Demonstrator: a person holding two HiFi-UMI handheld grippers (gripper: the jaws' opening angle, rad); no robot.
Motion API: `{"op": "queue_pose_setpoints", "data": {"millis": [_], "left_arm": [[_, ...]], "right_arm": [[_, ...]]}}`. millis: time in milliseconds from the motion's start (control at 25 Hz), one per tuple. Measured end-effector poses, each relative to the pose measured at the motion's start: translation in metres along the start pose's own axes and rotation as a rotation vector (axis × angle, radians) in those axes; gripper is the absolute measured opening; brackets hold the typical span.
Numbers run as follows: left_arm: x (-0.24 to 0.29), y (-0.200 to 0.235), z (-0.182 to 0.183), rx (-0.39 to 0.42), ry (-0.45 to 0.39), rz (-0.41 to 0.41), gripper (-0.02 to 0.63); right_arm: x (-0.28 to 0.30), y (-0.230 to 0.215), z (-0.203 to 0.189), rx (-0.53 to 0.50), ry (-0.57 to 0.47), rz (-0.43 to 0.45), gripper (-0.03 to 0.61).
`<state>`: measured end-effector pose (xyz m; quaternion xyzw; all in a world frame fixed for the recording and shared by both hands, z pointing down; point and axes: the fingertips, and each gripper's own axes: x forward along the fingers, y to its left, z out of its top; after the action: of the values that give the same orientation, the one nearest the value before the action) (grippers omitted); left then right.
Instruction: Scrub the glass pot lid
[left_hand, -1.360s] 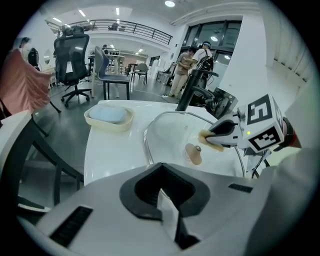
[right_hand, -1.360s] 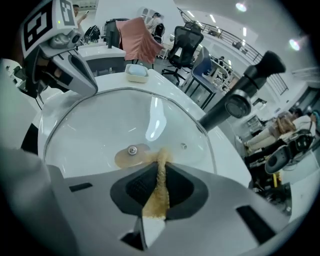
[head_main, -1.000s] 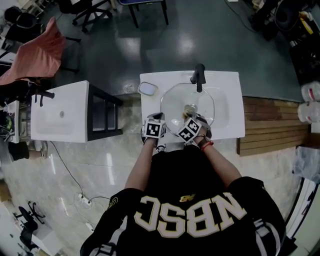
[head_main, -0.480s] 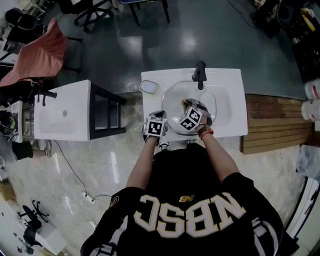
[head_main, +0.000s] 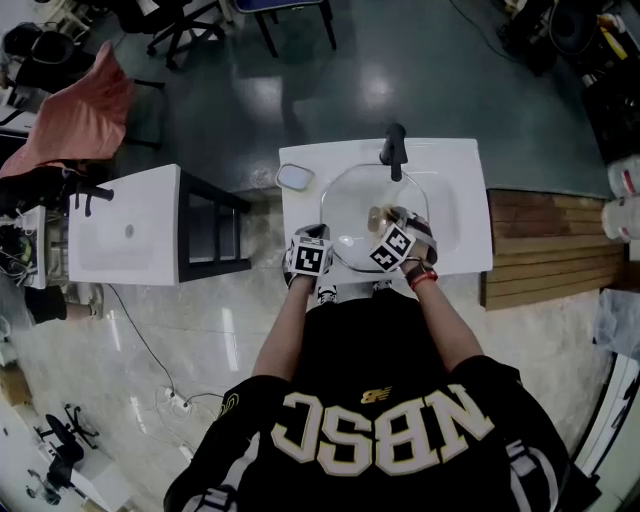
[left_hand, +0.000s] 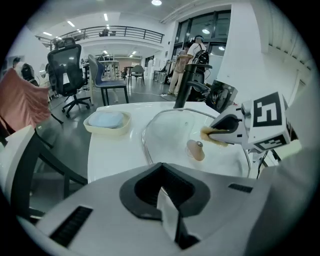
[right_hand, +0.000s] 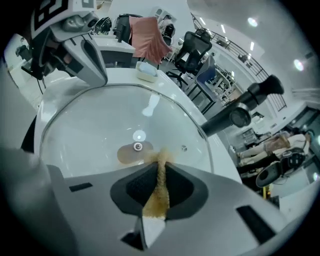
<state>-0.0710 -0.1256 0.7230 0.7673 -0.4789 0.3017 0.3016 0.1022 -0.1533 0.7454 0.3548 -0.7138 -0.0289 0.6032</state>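
Gripping a brown sponge, the right tool holds it on the glass pot lid; left tool clamps its rim.

The glass lid covers the basin of the white sink, so nothing can pass down into the bowl. At the far edge the black tap leans over the rim, and the knob stands up mid-lid. The right gripper, pinching a brown sponge, crowds the knob's near right side. The left gripper grips the near-left rim. The lid's left half is open glass — and the counter is bare along the right. The soap dish takes the far-left corner.
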Motion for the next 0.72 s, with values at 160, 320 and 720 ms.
{"op": "queue_pose_setpoints", "data": {"millis": [160, 320, 720], "left_arm": [[0.000, -0.001, -0.001, 0.017, 0.001, 0.006, 0.015], [0.003, 0.001, 0.000, 0.058, -0.019, 0.029, 0.015], [-0.007, 0.001, 0.001, -0.108, 0.003, -0.051, 0.015]], "right_arm": [[-0.013, 0.036, 0.007, 0.059, -0.064, 0.126, 0.048], [-0.016, 0.063, 0.026, 0.126, -0.103, 0.262, 0.049], [-0.051, 0.029, 0.054, 0.534, -0.264, 0.328, 0.052]]}}
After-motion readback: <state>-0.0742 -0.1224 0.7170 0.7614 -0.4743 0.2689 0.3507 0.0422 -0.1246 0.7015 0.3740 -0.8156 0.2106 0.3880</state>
